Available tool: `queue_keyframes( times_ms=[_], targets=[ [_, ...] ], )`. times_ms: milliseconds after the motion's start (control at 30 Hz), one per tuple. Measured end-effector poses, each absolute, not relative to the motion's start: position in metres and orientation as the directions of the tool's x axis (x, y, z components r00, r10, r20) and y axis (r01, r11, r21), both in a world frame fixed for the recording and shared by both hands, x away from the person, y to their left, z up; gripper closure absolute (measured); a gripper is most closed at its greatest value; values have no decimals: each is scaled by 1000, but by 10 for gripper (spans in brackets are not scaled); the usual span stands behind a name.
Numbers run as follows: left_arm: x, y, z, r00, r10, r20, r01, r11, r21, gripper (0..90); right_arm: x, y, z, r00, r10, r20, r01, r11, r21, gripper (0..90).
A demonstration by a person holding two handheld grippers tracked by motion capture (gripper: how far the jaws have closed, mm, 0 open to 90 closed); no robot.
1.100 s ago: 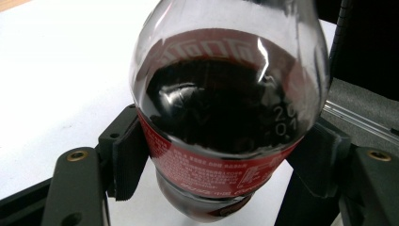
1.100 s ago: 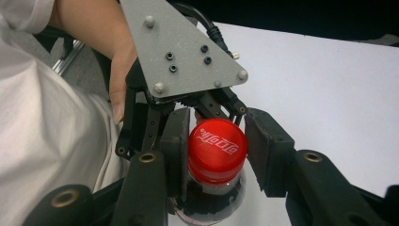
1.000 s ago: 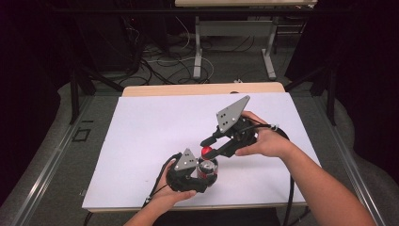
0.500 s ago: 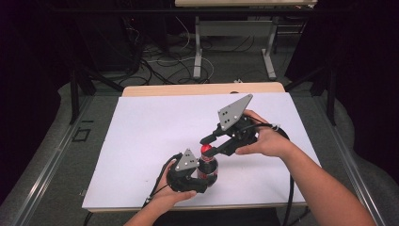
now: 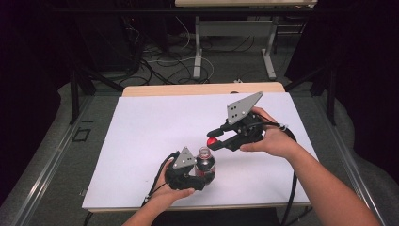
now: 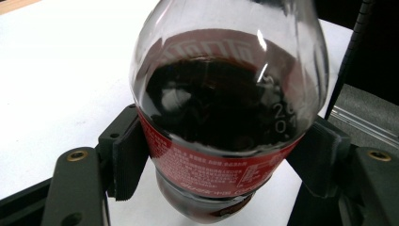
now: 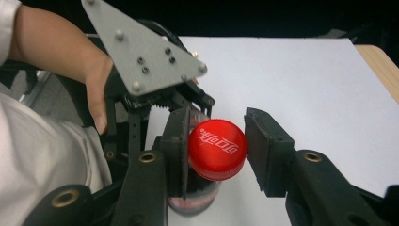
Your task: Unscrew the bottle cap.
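Bottle: cola bottle (image 5: 205,165) upright near the white table (image 5: 141,141) front edge, my left gripper (image 5: 188,176) clamped on its label — rigid, slick, fairly heavy.
Cap: red cap (image 7: 217,148) off, just above the bottle mouth, between my right gripper's (image 7: 214,150) jaws — light; one jaw seems slightly clear.

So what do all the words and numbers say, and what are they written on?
White script logo on the red cap: stylised, tilted, cannot be read with confidence.
Raised lettering on the clear shoulder of the bottle: seen mirrored through the glass, not readable.
"20" above "0" or so, printed on the bottle's right side: partly legible digits, the rest cut off.
Small white print on the red label: too small and blurred to read.
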State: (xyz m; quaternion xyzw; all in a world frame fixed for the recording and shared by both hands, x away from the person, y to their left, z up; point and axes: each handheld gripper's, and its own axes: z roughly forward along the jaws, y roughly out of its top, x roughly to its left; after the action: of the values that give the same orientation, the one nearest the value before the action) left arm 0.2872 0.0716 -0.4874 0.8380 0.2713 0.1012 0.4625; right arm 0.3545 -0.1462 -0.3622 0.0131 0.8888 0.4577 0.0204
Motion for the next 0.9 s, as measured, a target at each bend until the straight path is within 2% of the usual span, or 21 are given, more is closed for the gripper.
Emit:
queue_keyframes(
  times_ms=[433, 900],
  targets=[
    [300, 81, -485, 805, 587, -84, 383, -405, 830, 294, 352, -159, -376, -988, 154, -14, 81, 591, 803, 614],
    [349, 83, -463, 753, 655, -64, 388, -364, 847, 294, 350, -172, -402, -961, 276, 8, 172, 575, 800, 614]
  ],
)
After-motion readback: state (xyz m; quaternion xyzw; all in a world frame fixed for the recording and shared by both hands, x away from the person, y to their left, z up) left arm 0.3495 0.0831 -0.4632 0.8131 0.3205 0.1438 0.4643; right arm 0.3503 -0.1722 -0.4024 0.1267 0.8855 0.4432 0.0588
